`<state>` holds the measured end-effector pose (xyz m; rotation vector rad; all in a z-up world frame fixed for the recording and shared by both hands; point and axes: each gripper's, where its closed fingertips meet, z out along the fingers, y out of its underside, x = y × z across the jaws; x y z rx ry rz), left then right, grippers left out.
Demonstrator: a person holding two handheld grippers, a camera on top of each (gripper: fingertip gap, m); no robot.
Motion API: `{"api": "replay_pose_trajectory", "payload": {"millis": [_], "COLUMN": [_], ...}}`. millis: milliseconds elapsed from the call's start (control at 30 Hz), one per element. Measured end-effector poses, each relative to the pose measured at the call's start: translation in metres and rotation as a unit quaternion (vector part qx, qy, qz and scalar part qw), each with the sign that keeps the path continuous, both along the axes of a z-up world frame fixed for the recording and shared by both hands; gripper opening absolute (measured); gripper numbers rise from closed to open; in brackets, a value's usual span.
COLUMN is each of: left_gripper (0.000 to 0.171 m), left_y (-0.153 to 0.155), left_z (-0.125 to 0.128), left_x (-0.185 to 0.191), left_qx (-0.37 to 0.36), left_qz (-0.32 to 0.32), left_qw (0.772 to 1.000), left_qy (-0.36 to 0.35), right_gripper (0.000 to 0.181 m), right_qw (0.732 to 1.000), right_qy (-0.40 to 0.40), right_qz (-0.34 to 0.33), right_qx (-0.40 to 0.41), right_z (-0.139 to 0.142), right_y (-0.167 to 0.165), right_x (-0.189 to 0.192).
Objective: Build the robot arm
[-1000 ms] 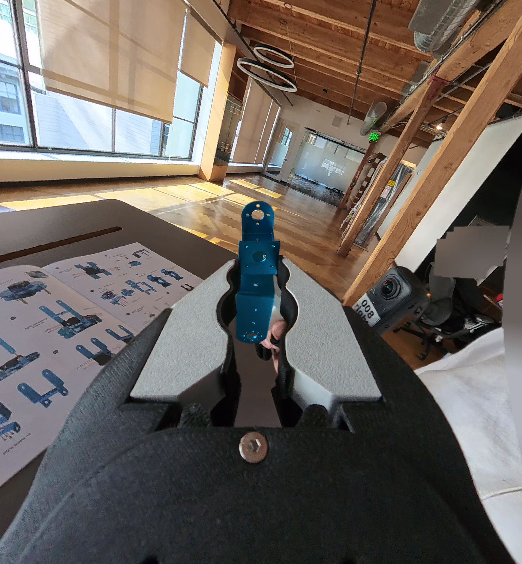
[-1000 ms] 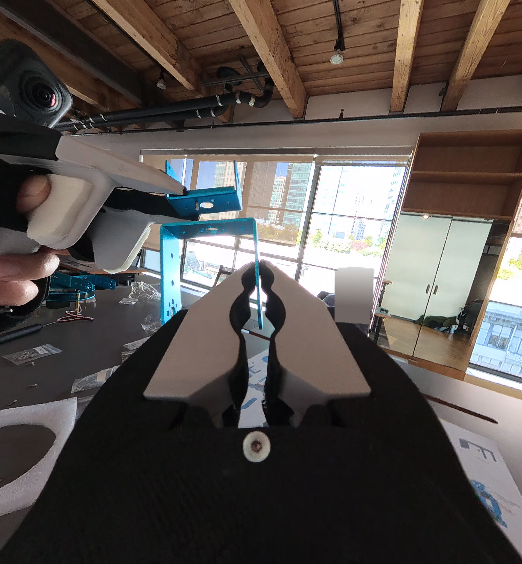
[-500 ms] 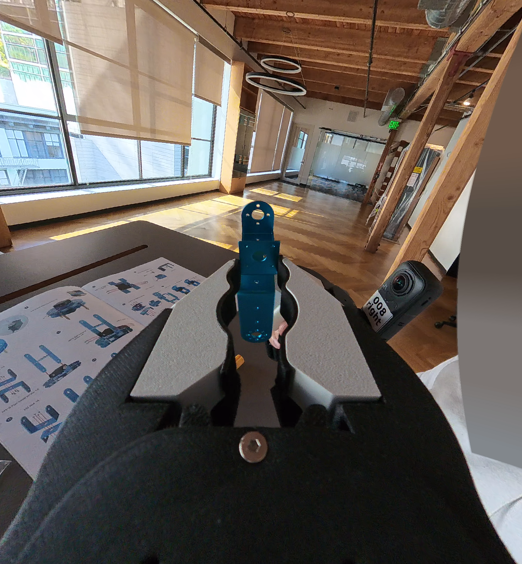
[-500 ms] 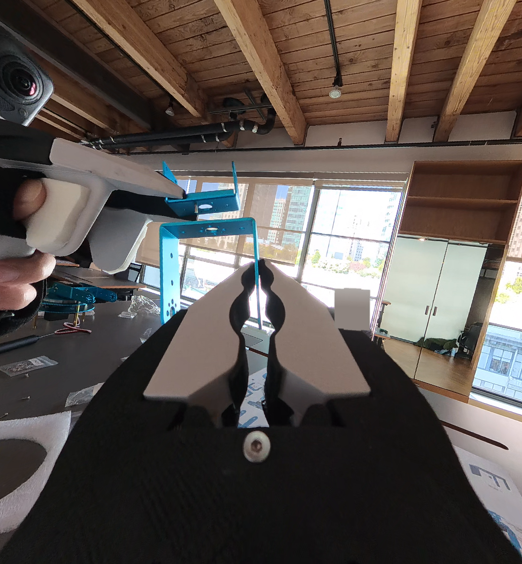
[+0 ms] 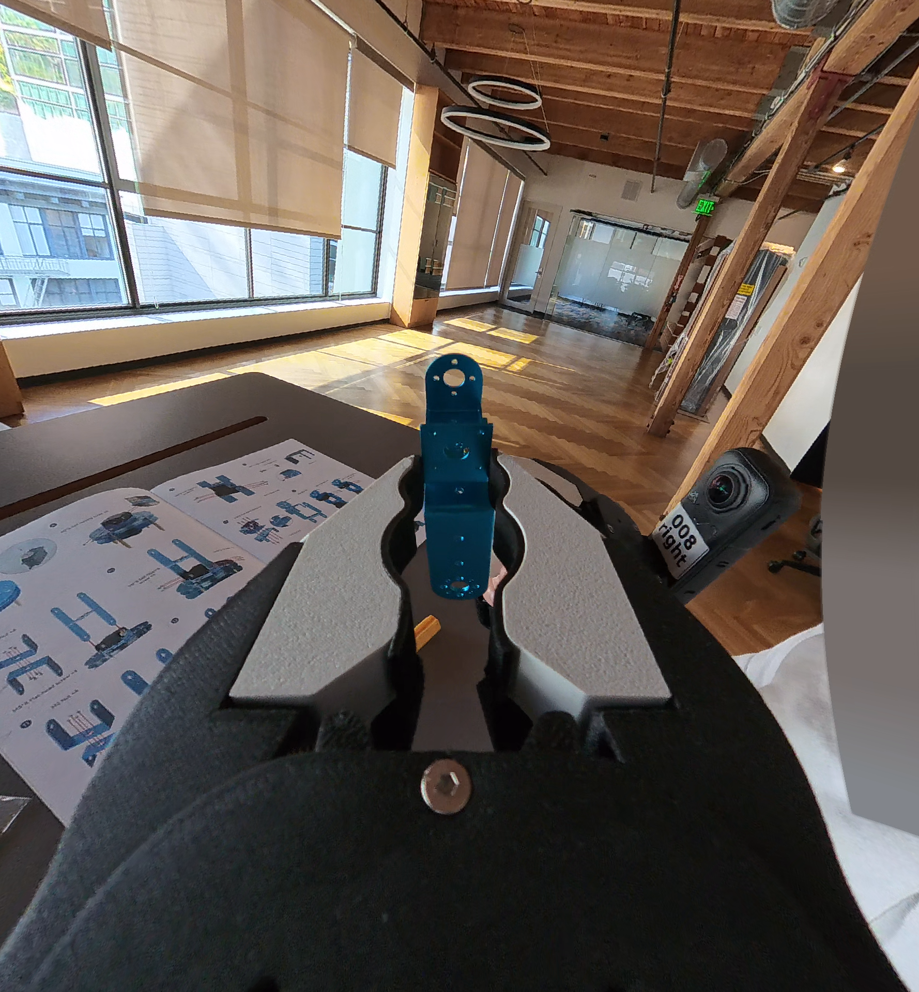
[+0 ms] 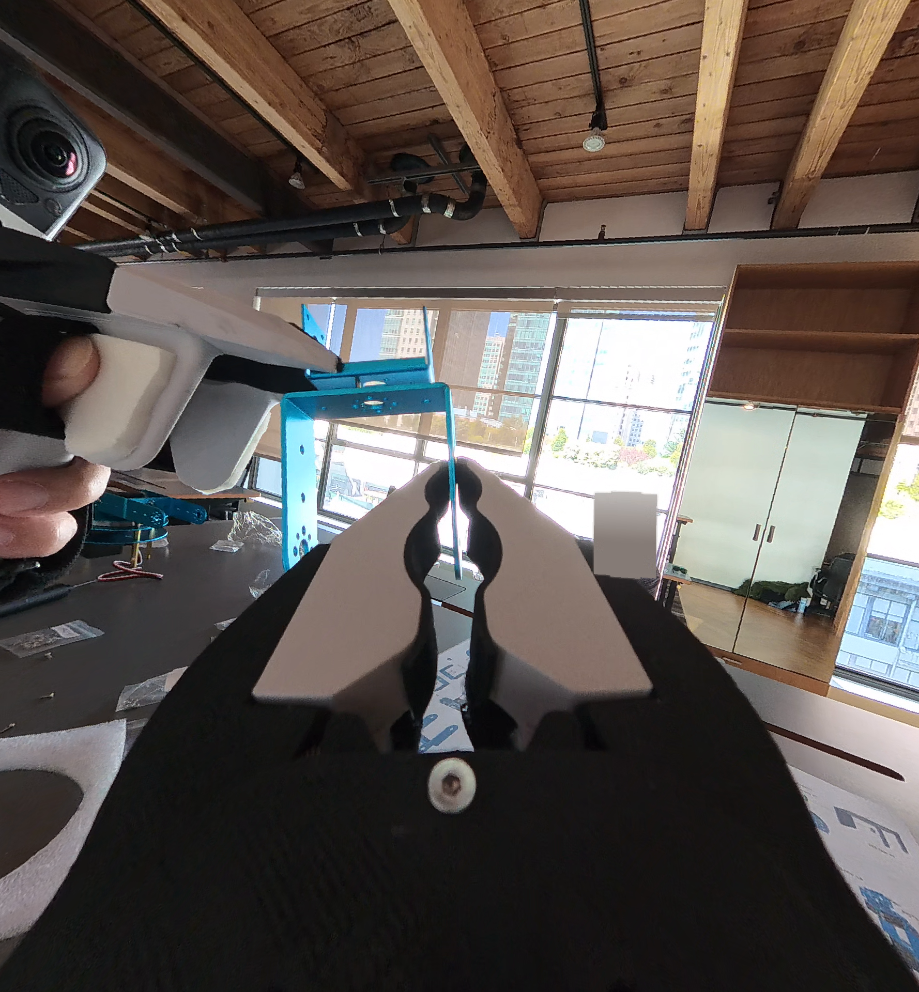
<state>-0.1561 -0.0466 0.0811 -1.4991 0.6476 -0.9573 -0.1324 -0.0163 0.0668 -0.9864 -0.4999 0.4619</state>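
Where tongs [image 6: 454,472] close, blue bracket [image 6: 363,402].

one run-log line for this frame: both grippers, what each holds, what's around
left gripper: shut on small blue bracket | right gripper: shut on large blue U-bracket | brackets: stacked base to base, contact unclear | below: open manual, dark table

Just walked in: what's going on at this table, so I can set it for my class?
A person holds two grippers above a dark table. The left gripper is shut on a small blue bracket; the right gripper is shut on one leg of a larger U-bracket. The two brackets sit base to base. An open manual lies below.
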Motion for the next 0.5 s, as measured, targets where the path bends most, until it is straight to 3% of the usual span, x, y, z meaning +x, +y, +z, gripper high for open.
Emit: {"api": "replay_pose_trajectory", "payload": {"millis": [500], "left_gripper": [0.022], "left_y": [0.0043], "left_z": [-0.0014], "left_x": [0.0038], "left_qx": [-0.007], "left_qz": [-0.007], "left_qw": [1.000], "left_qy": [0.001], "right_gripper": [0.000], "right_qw": [1.000], "right_qy": [0.008], "right_qz": [0.007], "right_qx": [-0.012], "right_z": [-0.0020], "right_y": [0.0057], "right_x": [0.0023]}}
